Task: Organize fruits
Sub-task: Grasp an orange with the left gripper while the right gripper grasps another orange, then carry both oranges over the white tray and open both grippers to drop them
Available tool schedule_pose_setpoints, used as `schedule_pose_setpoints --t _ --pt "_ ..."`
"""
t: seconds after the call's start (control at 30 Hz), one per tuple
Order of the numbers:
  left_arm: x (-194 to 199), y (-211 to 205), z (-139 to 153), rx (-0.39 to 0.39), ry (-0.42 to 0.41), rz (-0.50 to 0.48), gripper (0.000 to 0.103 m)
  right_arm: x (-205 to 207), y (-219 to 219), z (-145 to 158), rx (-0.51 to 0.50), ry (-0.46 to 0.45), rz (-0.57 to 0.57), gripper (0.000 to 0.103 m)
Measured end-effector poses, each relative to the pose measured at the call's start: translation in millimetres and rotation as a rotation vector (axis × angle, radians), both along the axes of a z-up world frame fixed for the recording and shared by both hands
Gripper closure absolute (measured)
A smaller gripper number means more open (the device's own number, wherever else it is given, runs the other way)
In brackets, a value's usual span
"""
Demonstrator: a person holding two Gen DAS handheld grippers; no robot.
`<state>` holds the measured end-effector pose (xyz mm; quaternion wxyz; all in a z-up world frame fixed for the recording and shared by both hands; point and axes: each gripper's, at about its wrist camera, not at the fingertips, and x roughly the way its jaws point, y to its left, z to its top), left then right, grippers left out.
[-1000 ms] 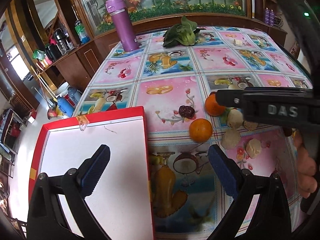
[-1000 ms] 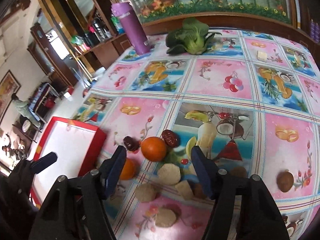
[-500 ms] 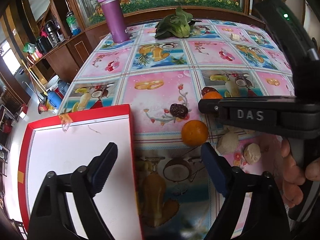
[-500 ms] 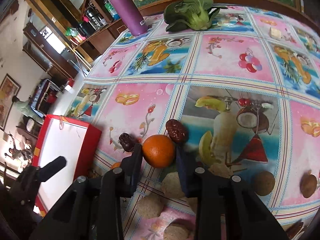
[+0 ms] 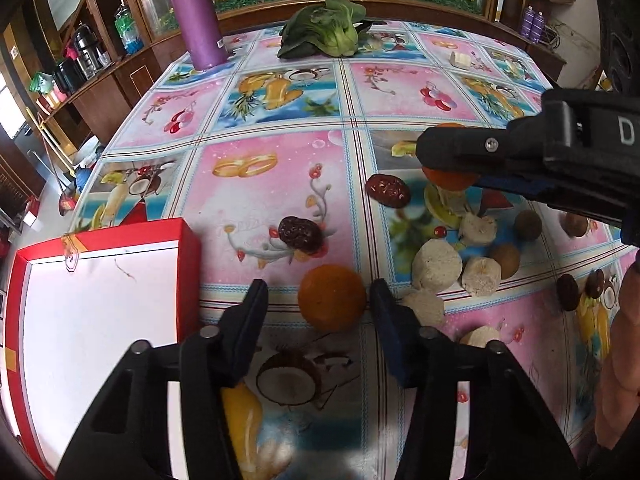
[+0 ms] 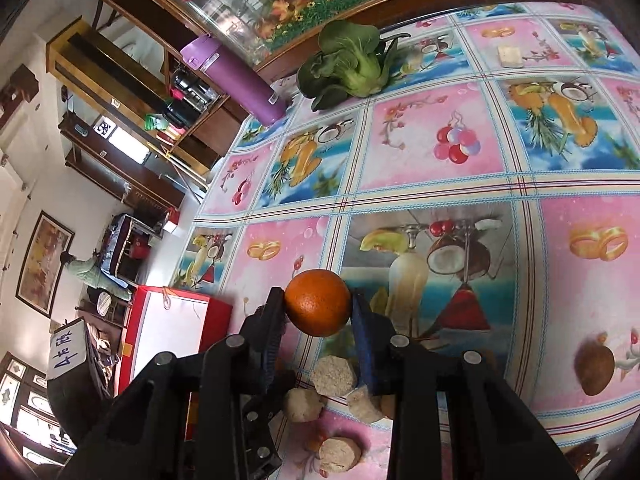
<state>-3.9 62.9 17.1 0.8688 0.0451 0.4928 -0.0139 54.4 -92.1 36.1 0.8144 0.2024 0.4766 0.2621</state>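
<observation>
My right gripper (image 6: 318, 308) is shut on an orange (image 6: 318, 303) and holds it above the tablecloth; in the left wrist view that orange (image 5: 450, 179) peeks out under the right gripper's black finger (image 5: 460, 148). A second orange (image 5: 332, 298) lies on the cloth between the fingertips of my left gripper (image 5: 318, 300), which is open around it with gaps on both sides. Two dark red dates (image 5: 300, 234) (image 5: 388, 190) lie just beyond it. The red box with a white inside (image 5: 92, 308) sits at the left, also in the right wrist view (image 6: 168, 328).
Several pale round cake pieces (image 5: 436, 264) and brown longans (image 5: 528, 224) are scattered right of the oranges. At the far end stand a purple flask (image 5: 196, 16) and a green bok choy (image 5: 324, 36). A person's hand (image 5: 620, 340) holds the right gripper's handle. The table edge drops off left.
The right gripper has lifted with its orange, tilting the view. The left gripper moved forward and right, off the red box, so the second orange now sits between its fingers.
</observation>
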Motion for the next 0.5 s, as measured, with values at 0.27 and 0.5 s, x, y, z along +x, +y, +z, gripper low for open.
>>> schedule_pose_setpoints --t 0.27,0.5 --pt "-2 -4 1 -0.029 -0.011 -0.023 0.069 -2 5 3 0.003 -0.042 -0.002 0.071" --pt "-29 8 30 -0.023 -0.116 0.03 0.069 -9 13 11 0.024 -0.102 0.025 0.071"
